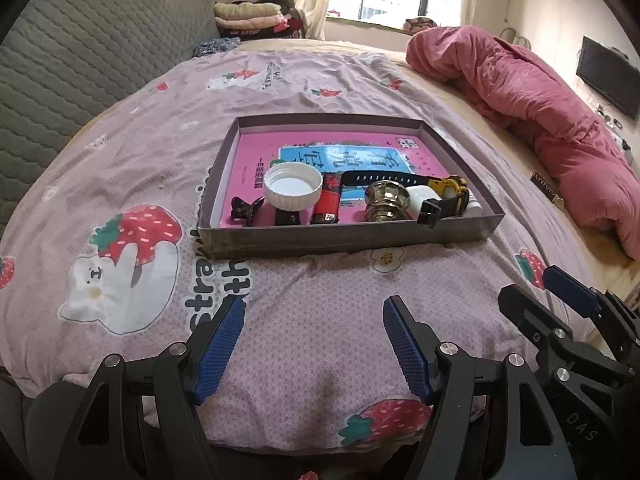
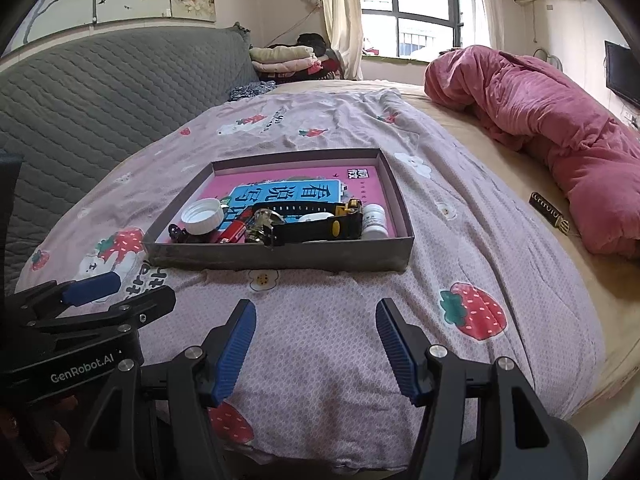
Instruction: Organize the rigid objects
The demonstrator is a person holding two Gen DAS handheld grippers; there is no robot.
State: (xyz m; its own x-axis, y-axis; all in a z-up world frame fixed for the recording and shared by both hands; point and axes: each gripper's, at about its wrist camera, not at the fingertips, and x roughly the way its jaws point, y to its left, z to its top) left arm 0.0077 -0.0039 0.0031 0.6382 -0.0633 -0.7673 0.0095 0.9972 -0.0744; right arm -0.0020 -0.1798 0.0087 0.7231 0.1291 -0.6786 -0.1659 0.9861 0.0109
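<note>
Shallow grey cardboard tray [image 1: 340,238], rectangular, on a bed under a lilac strawberry-print sheet [image 1: 168,152]; lined with a pink booklet [image 1: 256,160] bearing large Chinese characters on a blue panel. Contents, crowded along the near wall: ribbed white plastic cap [image 1: 293,189], open side up; black hair claw [image 1: 245,209]; red lighter [image 1: 329,204]; brass-coloured knob [image 1: 385,200]; black-and-yellow strapped watch [image 1: 438,194]; small white bottle [image 2: 375,221]. Left gripper [image 1: 314,350] and right gripper [image 2: 316,346], black frames with ribbed blue pads, hover near the tray's front, jaws wide, empty. "GenRobot.AI" printed on the left gripper's body.
</note>
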